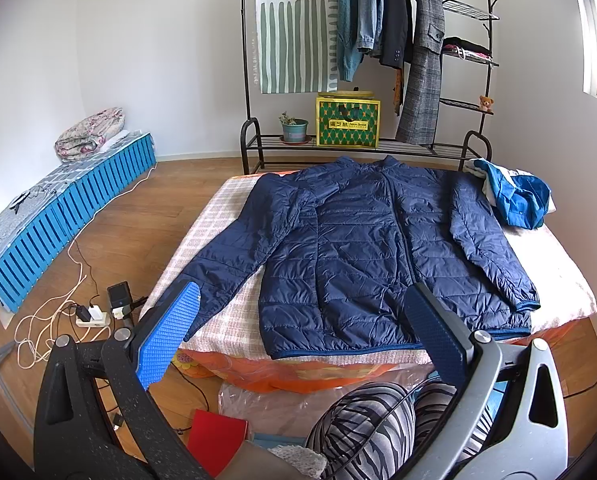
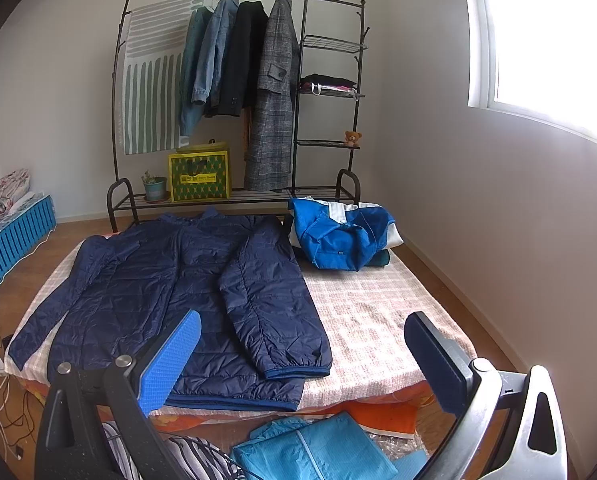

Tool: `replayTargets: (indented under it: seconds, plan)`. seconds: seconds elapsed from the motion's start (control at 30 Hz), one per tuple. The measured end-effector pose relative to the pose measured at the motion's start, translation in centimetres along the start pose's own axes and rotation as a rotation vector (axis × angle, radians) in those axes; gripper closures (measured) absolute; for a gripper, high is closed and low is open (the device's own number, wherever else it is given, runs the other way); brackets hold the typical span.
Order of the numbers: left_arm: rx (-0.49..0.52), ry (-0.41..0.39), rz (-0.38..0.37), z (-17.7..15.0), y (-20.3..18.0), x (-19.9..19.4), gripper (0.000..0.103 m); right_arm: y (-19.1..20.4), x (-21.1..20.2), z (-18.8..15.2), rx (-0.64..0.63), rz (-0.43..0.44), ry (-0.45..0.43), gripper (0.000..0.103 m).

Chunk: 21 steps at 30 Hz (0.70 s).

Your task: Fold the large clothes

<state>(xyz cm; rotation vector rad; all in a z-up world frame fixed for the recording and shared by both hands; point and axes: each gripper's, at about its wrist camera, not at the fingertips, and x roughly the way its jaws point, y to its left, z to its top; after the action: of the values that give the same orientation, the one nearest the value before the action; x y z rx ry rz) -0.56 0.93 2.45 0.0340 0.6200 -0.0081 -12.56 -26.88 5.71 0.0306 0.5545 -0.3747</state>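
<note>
Both tools are wide open w/ nothing in them. The left tool [image 1: 302, 328] hovers over the near hem of the navy puffer jacket [image 1: 362, 248], its blue pad [image 1: 170, 336] out past the left cuff. The right tool [image 2: 302, 356] hangs over the near edge of the bed [image 2: 378, 312], between the jacket's right sleeve [image 2: 274, 308] and bare checked cover.

The jacket lies flat, front up, collar toward the clothes rack [image 2: 238, 92], hem at the near edge of the bed. The left sleeve [image 1: 234, 240] is spread out diagonally; the right one lies along the body, cuff near the hem.

I'd say the fold hasn't started. To do it well: take each sleeve at the cuff, pinch only the top layer, and lay it across the chest before folding the body. Puffer fabric is slick and springy, so I'd expect it to slide back unless pressed flat after each fold.

Edges: the hem sits right at the near edge, and the left cuff is close to the bed's left side, so a careless tug could drag it off toward the power strip and cables [image 1: 90, 316] on the floor.

Room: plenty of bare cover right of the jacket. A blue-and-white jacket [image 2: 338, 236] is heaped at the far right corner, near the navy one's shoulder but clear of the fold zone. A folded light-blue garment [image 2: 310, 452] lies on the floor by the near edge.
</note>
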Motion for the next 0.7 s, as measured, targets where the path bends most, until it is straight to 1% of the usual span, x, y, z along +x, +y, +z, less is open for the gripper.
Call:
replayTargets:
  seconds: [0.3,0.7]
  plan:
    - [0.001,-0.002,0.001,-0.1,0.0,0.0,0.000,0.4,0.0,0.0,-0.007,0.002,0.001,0.000]
    - [0.001,-0.003,0.002,-0.2,0.1,-0.1,0.000,2.0,0.3,0.5,-0.020,0.009,-0.001,0.000]
